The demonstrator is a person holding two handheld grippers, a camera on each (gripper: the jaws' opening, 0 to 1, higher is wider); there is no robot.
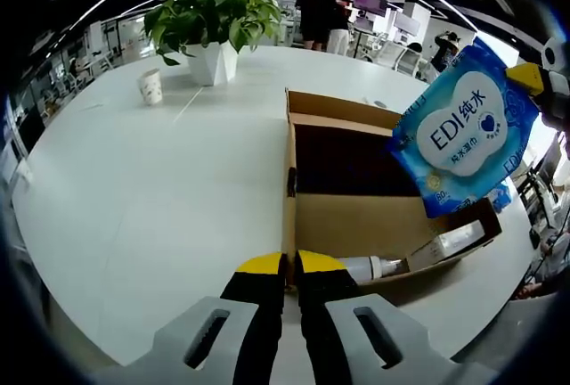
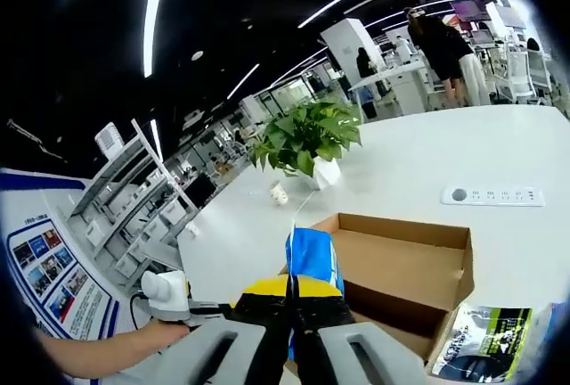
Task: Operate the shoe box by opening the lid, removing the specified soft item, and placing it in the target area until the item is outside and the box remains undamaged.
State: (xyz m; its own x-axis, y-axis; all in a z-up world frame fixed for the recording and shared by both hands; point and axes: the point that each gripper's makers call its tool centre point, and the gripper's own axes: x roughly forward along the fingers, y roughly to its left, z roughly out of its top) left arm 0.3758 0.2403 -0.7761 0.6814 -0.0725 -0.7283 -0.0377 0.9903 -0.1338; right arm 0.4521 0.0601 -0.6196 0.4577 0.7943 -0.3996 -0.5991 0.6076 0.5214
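Left gripper view: we see our left claw pinched narrow on the near wall of the open box, which sits on the white surface. A bottle lies inside along the box's right wall. The blue wipes pack hangs in the air above the box's right side, held at its top corner by the right claw. A plant and a cup stand farther back.

Right gripper view: we see our right claw shut on the wipes pack, lifted clear of the box. A second pack lies beside the box, a power strip beyond it. The left claw holds the box's edge.
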